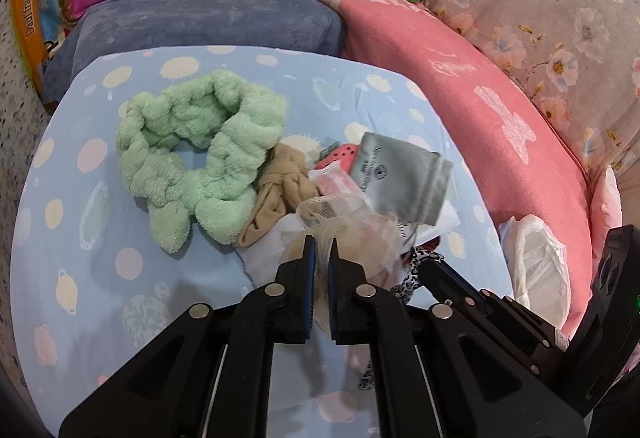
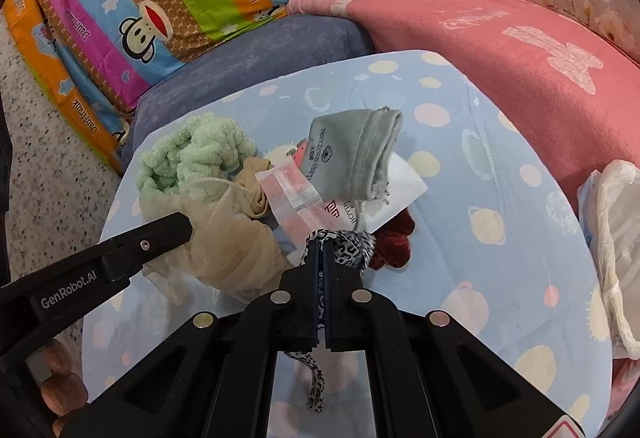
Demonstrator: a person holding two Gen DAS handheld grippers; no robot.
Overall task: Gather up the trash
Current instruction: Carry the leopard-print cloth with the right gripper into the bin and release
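- Sheer beige mesh fabric (image 1: 352, 230), crumpled, clamped in left tongs (image 1: 322, 250).
- Leopard-print strip (image 2: 344, 244), dangling, pinched in right tongs (image 2: 321, 252), at 6 o'clock from grey pouch (image 2: 352, 154).

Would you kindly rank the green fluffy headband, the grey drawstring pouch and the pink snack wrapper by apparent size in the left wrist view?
1. Green fluffy headband, clearly largest.
2. Grey drawstring pouch.
3. Pink snack wrapper, smallest as seen, though the pouch and sheer fabric cover part of it, so its full size is unsure.

Black angular fingers (image 1: 306, 278), blue pads, silver round rivets, white "GenRobot.AI" lettering.
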